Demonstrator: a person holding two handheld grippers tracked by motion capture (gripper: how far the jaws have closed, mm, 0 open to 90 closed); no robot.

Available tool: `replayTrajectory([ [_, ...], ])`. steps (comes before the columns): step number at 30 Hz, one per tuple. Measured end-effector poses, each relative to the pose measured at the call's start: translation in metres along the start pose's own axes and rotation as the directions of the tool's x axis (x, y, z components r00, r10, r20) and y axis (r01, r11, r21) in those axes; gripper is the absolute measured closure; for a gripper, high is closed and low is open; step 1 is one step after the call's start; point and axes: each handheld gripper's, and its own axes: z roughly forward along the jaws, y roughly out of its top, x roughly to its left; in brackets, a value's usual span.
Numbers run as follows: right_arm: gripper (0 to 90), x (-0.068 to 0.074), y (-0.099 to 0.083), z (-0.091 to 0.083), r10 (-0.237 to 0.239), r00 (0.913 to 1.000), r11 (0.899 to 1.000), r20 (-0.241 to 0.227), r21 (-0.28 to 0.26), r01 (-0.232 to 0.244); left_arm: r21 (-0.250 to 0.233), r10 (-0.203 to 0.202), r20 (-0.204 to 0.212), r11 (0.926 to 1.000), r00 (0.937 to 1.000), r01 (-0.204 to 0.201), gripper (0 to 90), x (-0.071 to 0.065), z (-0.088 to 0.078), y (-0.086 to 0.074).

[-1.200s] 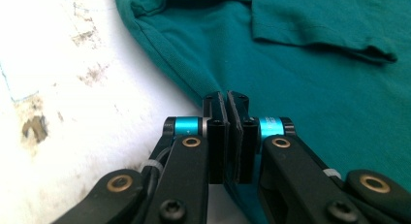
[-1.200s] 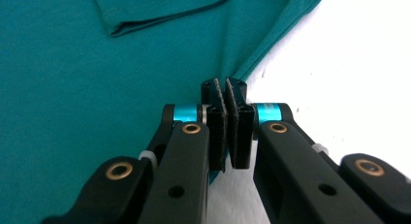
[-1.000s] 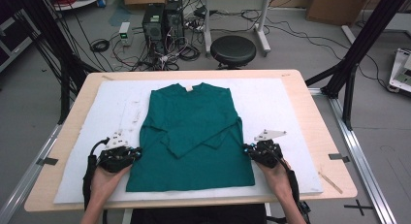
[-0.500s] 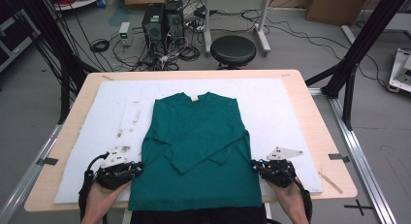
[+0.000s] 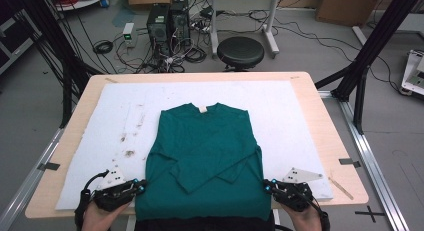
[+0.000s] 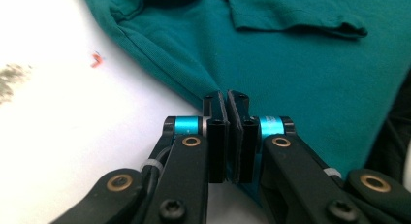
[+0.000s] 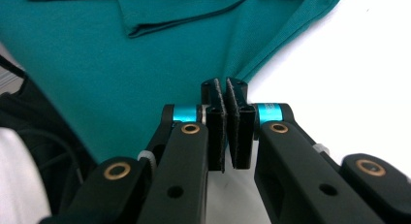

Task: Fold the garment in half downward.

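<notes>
A teal long-sleeved shirt (image 5: 205, 151) lies flat on the white mat, collar away from me, both sleeves folded across its front. Its hem reaches the table's front edge. My left gripper (image 5: 140, 187) is shut on the hem's left corner, and the left gripper view shows the shirt (image 6: 300, 73) drawn to a point between the closed tips (image 6: 227, 95). My right gripper (image 5: 267, 186) is shut on the hem's right corner. In the right gripper view the shirt (image 7: 145, 64) likewise narrows into the closed tips (image 7: 225, 83).
The white mat (image 5: 300, 121) covers most of the wooden table (image 5: 345, 156) and has brown stains (image 5: 130, 153) left of the shirt. A red speck (image 6: 96, 59) lies on the mat. Beyond the table stand a black stool (image 5: 240, 51), computer towers (image 5: 167, 21) and cables.
Both hands have moved down and back toward the table's front edge, dragging the shirt with them. Its hem has slid from mid-mat to the front edge.
</notes>
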Motion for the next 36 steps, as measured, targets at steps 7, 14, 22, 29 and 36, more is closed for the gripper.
replayTrajectory([
  [7, 87.9, 0.004, -0.006, -0.006, 0.012, 0.9999, 1.0, -0.01, 0.003, -0.012, 0.013, -0.001, 0.039, 0.9999, 0.9993, 0.0, 86.5, -0.004, -0.004, -0.002],
  [14, 86.7, 0.005, -0.012, -0.011, 0.031, 0.9992, 1.0, -0.027, -0.002, -0.031, 0.029, -0.004, 0.064, 0.9996, 0.9979, 0.003, 86.1, -0.003, -0.005, -0.002],
  [22, 43.8, -0.002, -0.002, -0.01, 0.045, 0.999, 0.999, -0.002, -0.022, -0.045, -0.039, -0.064, 0.001, 0.9972, 0.9979, 0.064, 54.0, 0.011, -0.013, 0.007],
  [29, 30.8, -0.016, 0.022, -0.004, 0.049, 0.9959, 0.996, 0.076, -0.084, -0.043, -0.117, -0.086, -0.032, 0.9898, 0.9958, 0.082, 38.7, 0.028, -0.018, 0.026],
  [36, 28.9, -0.031, 0.053, 0.01, 0.035, 0.9952, 0.996, 0.091, -0.085, -0.027, -0.145, -0.098, -0.041, 0.9852, 0.9944, 0.091, 29.6, 0.053, -0.007, 0.055],
])
